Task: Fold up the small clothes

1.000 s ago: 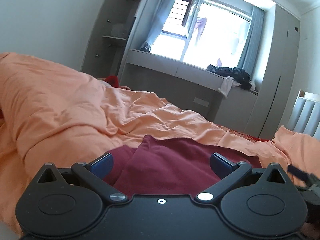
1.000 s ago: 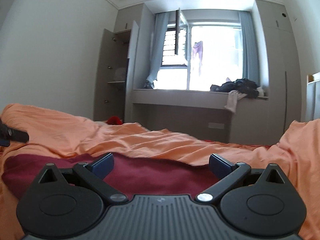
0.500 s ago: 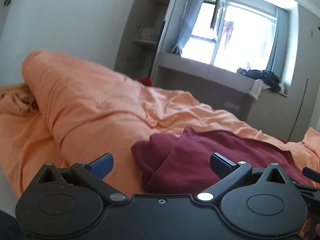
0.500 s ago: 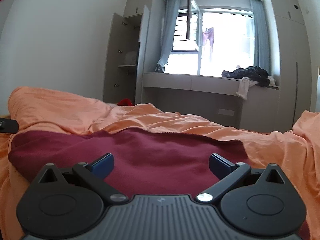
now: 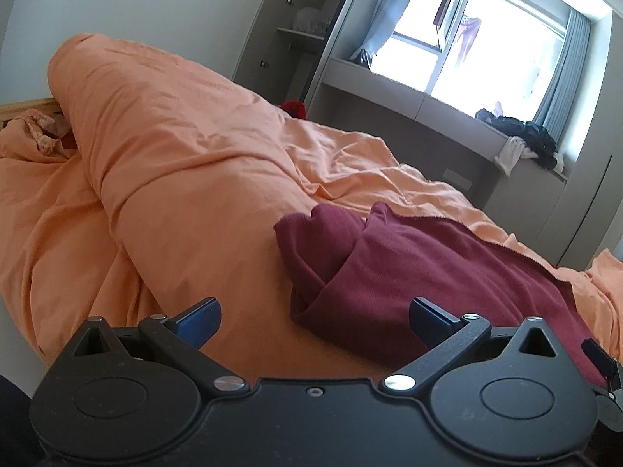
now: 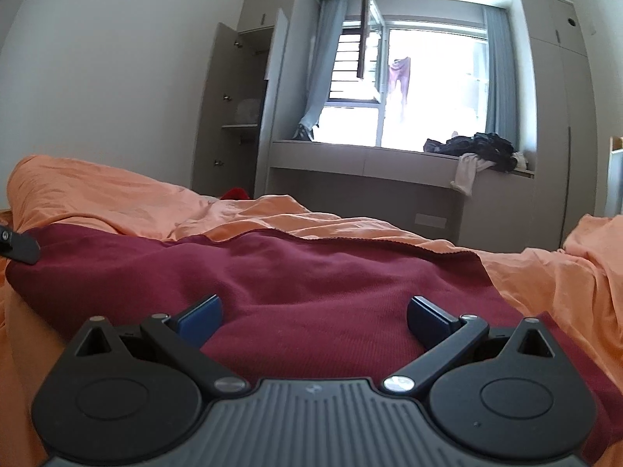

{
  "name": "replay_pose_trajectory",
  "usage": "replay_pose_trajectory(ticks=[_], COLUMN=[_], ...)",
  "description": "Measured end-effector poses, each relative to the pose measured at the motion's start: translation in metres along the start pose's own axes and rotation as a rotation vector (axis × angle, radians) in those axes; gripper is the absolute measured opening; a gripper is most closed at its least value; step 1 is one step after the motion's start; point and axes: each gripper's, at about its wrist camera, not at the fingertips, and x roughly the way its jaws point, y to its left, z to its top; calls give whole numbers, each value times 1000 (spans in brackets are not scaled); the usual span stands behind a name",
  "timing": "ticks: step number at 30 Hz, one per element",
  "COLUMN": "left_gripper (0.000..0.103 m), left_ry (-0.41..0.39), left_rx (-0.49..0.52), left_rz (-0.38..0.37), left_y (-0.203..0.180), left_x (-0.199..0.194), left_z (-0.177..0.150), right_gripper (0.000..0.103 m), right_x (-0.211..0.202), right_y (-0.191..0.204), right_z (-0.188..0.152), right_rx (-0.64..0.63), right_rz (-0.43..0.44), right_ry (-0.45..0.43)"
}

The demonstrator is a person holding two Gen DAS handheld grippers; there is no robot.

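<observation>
A dark red garment (image 5: pixel 409 268) lies on an orange duvet (image 5: pixel 175 179), its left end folded over into a bunched flap. My left gripper (image 5: pixel 314 317) is open and empty, just short of the garment's near left edge. In the right wrist view the same garment (image 6: pixel 311 276) spreads flat across the duvet (image 6: pixel 117 198). My right gripper (image 6: pixel 313 317) is open and empty, low over the garment's near part. The left gripper's tip (image 6: pixel 17 247) shows at the far left edge there.
A rolled-up ridge of duvet (image 5: pixel 128 116) rises at the left. A window bench (image 6: pixel 389 163) with a heap of dark clothes (image 6: pixel 479 148) stands beyond the bed. An open wardrobe (image 6: pixel 237 116) is at the back left. A red item (image 6: pixel 233 193) lies behind the duvet.
Both grippers have pulled back and risen, so more of the garment shows. The left view has swung left and tilted. Both stay open and empty.
</observation>
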Motion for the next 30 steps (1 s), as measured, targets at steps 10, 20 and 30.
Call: replay_pose_trajectory(ticks=[10, 20, 30], left_gripper=[102, 102, 103], left_ry=[93, 86, 150], left_rx=[-40, -72, -89], left_rz=[-165, -237, -234], left_y=[1, -8, -19], left_x=[4, 15, 46], left_z=[-17, -25, 18], right_gripper=[103, 103, 103], right_x=[1, -12, -10], right_y=[0, -23, -15], right_z=[-3, 5, -1], right_rx=[28, -19, -21], right_rz=[-29, 49, 20], right_ry=[-2, 7, -12])
